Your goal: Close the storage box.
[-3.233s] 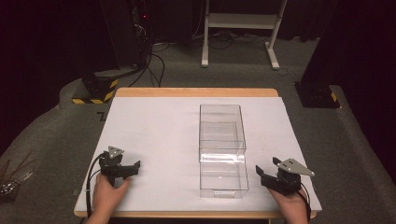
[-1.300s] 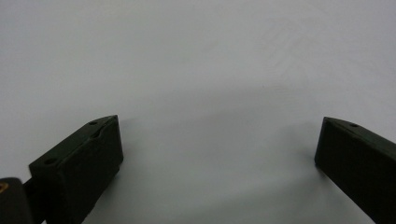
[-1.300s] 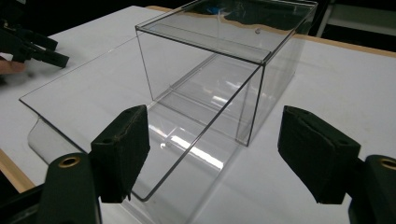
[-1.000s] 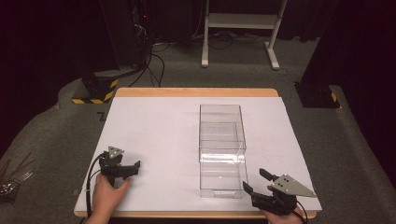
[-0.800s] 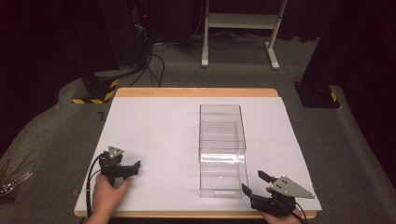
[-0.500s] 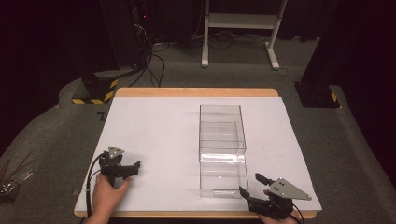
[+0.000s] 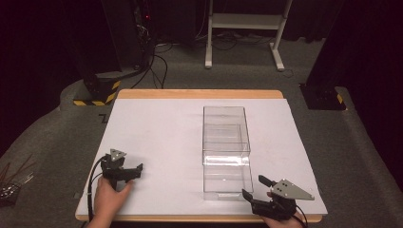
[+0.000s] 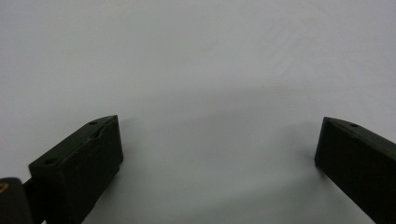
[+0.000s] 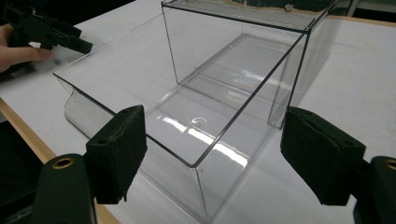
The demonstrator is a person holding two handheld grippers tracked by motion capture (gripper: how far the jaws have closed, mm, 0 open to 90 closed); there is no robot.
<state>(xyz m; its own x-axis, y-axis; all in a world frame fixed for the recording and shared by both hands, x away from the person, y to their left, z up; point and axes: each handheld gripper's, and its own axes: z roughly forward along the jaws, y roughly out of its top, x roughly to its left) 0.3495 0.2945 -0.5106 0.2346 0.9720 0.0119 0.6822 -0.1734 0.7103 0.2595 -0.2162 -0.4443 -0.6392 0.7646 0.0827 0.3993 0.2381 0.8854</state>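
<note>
A clear plastic box [image 7: 225, 128] lies lengthwise right of the table's middle, and its clear drawer [image 7: 227, 178] is pulled out toward the front edge. My right gripper [image 7: 253, 187] hovers open at the front right, just off the drawer's near right corner. In the right gripper view the open jaws of the right gripper [image 9: 215, 126] frame that corner of the drawer [image 9: 187, 126], with the box shell [image 9: 243, 42] behind. My left gripper [image 7: 134, 173] rests open on the white sheet at the front left, with nothing between the jaws of the left gripper [image 8: 217, 140].
A white sheet [image 7: 157, 128] covers the wooden table [image 7: 199, 93]. Beyond the far edge are a white stand [image 7: 242, 28], cables and a black-and-yellow striped base [image 7: 97, 90]. Across the drawer, the right gripper view catches the left gripper [image 9: 51, 32] and its hand [image 9: 18, 51].
My right gripper has slid left and toward the front edge, turning to face the drawer's near right corner. The left gripper and the box have stayed put.
</note>
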